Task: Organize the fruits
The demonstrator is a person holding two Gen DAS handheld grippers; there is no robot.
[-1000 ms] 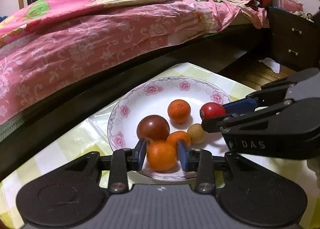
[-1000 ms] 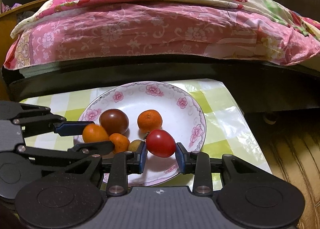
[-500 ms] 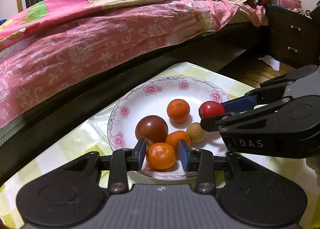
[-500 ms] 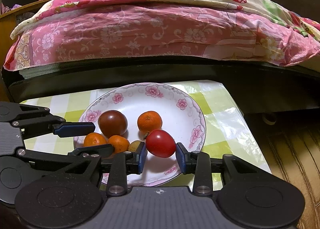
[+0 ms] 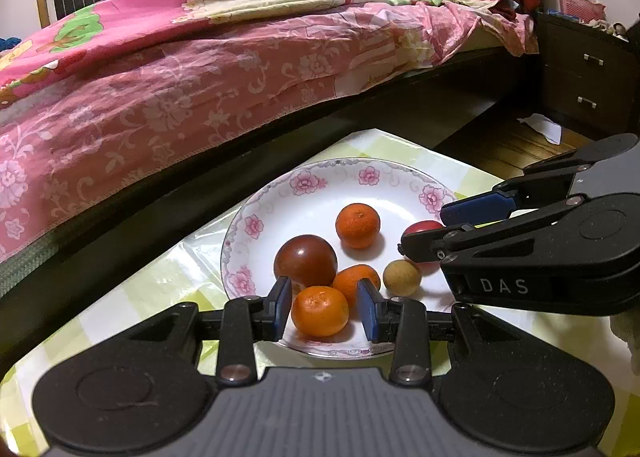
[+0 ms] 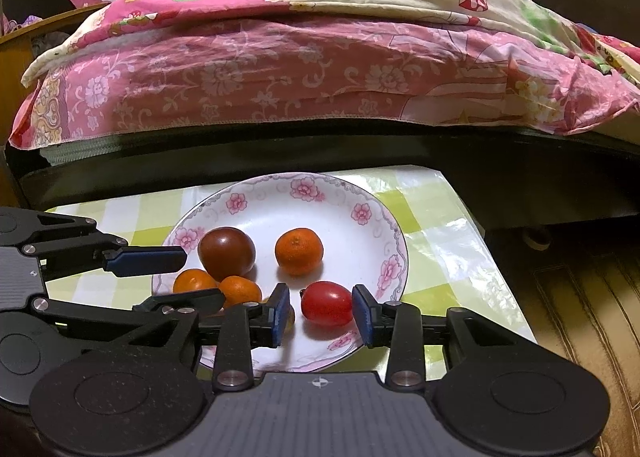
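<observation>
Plate (image 5: 240,241): three mandarins, two tomatoes.

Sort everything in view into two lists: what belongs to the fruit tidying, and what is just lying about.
Belongs to the job:
- flowered plate
- three tangerines, one between the left tool pads
- red tomato at the right tool
- dark tomato
- small tan fruit

Lying about:
- pink bedding
- paper scrap on the floor
- dark drawers

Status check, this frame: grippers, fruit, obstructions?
Left gripper open around mandarin on plate. Right gripper open around red tomato. Dark tomato crowds mandarin.
</observation>
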